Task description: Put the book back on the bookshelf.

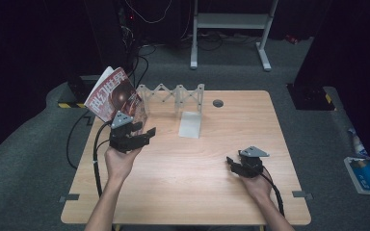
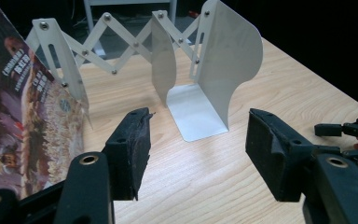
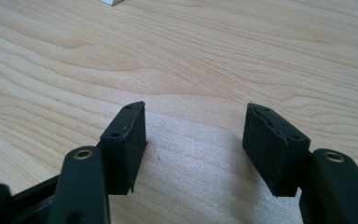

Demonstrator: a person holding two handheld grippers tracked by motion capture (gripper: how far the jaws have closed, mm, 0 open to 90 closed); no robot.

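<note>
A white expanding metal book rack [image 1: 173, 96] [image 2: 163, 60] with scissor links and upright dividers stands at the back middle of the wooden table [image 1: 188, 173]. A magazine with a red cover [image 1: 114, 94] [image 2: 23, 116] leans at the rack's left end. My left gripper [image 1: 142, 131] [image 2: 198, 140] hovers just in front of the magazine, open and holding nothing. My right gripper [image 1: 231, 162] [image 3: 193, 140] rests low over the bare wood at the right front, also open with nothing between its jaws. That right gripper [image 2: 349, 133] also appears at the right edge of the left gripper view.
A round grommet hole [image 1: 218, 103] sits in the table near its back edge. Beyond the table stands a white metal frame [image 1: 231, 29] on the grey floor. A blue and white package [image 1: 366, 173] lies on the floor at the right.
</note>
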